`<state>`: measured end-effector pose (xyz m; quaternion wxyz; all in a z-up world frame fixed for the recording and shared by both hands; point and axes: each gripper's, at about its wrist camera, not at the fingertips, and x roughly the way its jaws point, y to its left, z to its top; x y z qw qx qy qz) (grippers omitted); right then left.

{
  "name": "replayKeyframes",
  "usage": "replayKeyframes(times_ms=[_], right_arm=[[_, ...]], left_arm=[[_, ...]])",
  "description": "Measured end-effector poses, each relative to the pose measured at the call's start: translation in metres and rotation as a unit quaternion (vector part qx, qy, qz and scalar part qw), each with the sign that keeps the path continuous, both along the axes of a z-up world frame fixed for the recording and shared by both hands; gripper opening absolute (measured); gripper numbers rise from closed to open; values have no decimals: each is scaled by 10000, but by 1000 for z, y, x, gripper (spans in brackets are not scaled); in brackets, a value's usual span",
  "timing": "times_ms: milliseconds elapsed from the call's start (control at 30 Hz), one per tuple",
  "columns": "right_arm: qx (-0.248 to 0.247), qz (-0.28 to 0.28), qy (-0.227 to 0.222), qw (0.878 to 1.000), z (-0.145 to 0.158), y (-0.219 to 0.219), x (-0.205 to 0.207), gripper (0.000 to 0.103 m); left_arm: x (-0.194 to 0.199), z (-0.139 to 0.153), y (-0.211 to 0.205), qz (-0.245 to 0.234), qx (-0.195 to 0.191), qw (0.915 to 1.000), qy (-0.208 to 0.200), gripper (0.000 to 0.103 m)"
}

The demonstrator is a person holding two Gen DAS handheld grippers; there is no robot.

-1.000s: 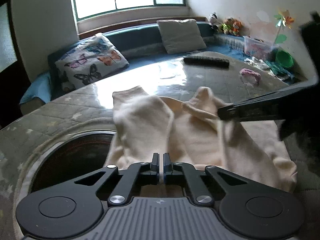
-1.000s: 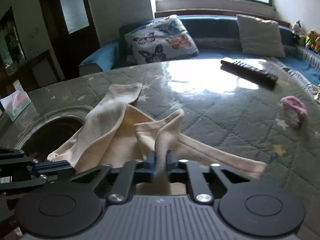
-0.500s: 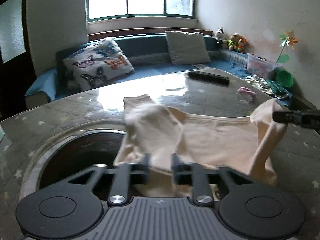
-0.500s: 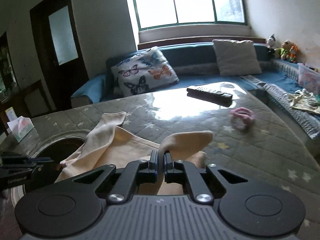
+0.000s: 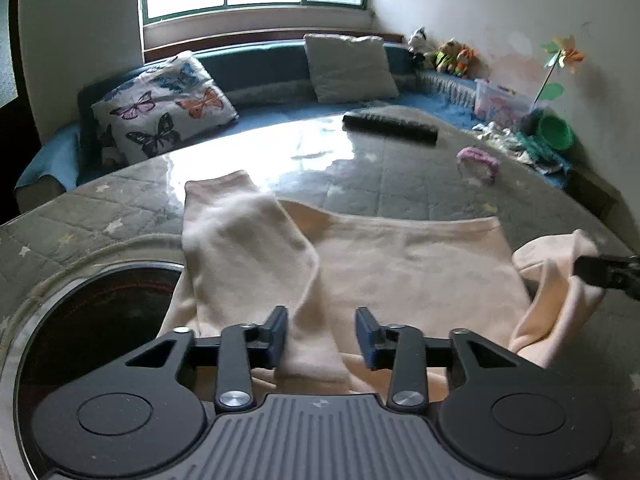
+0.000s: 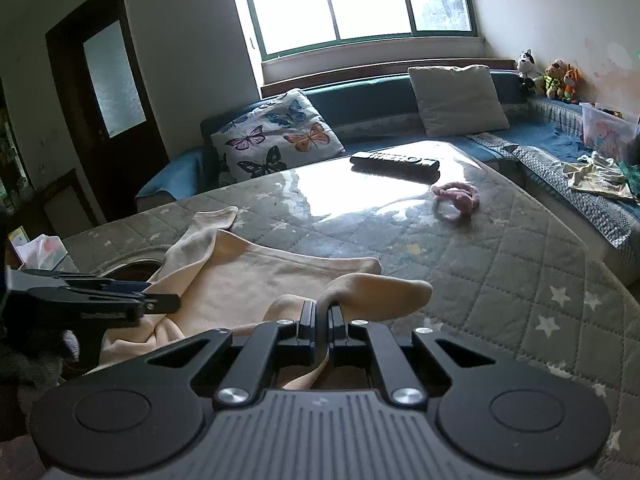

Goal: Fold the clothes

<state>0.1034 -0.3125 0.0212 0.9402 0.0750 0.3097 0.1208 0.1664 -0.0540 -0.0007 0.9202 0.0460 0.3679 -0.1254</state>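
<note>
Cream garment (image 5: 400,264) lies flat on the bench (image 5: 420,172), long axis 9-to-3. Right tongs (image 6: 322,320) clamp its sleeve at the 3 o'clock end. Left tongs (image 5: 322,336) gape over the folded sleeve (image 5: 248,248) at 11, nearer it.
</note>
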Motion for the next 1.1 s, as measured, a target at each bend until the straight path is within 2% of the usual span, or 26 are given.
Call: replayKeyframes(times_ms=[200, 333, 533, 733, 900, 1000, 1033, 1100], right_arm=[[39, -20, -25, 10000, -1, -1, -2, 5], [110, -86, -114, 9998, 4, -6, -9, 5], [260, -223, -321, 9989, 18, -21, -25, 5], [366, -460, -479, 9971, 32, -50, -49, 5], [321, -748, -459, 9956, 36, -74, -66, 5], [193, -928, -297, 9951, 32, -86, -73, 5], [138, -972, -178, 9950, 28, -89, -74, 6], [83, -1055, 60, 9944, 19, -94, -74, 8]], left_arm=[[1, -7, 5, 59, 13, 9999, 137, 9], [-11, 3, 13, 143, 5, 9998, -112, 7], [-41, 25, 47, 606, -249, 9971, -388, 7], [-97, 40, 87, 1055, -394, 9920, -563, 6], [-158, 39, 107, 1143, -625, 9908, -375, 6], [-182, 28, 106, 1059, -530, 9929, -130, 6], [-186, 24, 107, 1055, -517, 9931, -35, 10], [-190, 20, 107, 1104, -464, 9928, 41, 11]])
